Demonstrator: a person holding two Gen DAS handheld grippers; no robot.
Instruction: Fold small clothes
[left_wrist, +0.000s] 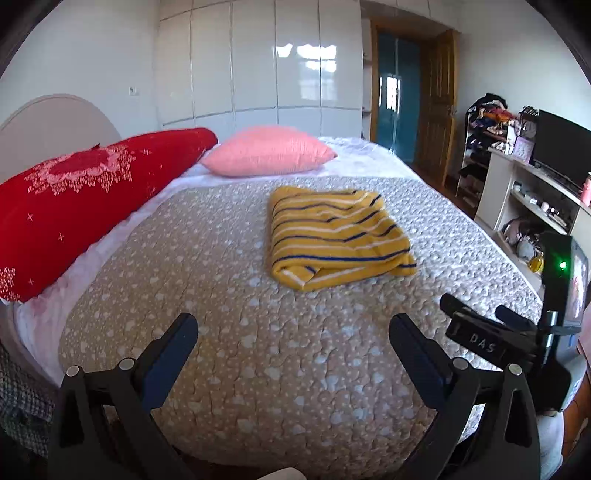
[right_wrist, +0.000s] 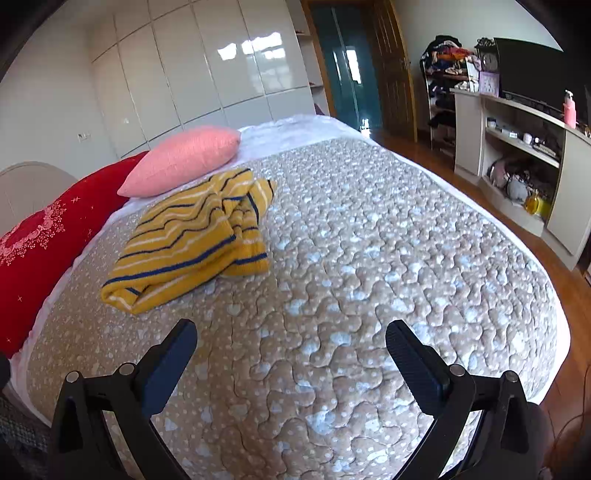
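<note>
A yellow knit garment with blue and white stripes (left_wrist: 338, 236) lies folded into a rough rectangle on the beige quilted bedspread (left_wrist: 258, 350). It also shows in the right wrist view (right_wrist: 192, 236), ahead and to the left. My left gripper (left_wrist: 293, 332) is open and empty, held above the bedspread short of the garment. My right gripper (right_wrist: 291, 338) is open and empty, over the bedspread to the right of the garment. The right gripper's body (left_wrist: 517, 332) shows at the right edge of the left wrist view.
A pink pillow (left_wrist: 267, 151) and a long red pillow (left_wrist: 85, 199) lie at the head of the bed. A white shelf unit (right_wrist: 517, 147) with a TV and clutter stands right of the bed across a wooden floor. White wardrobes and a door stand behind.
</note>
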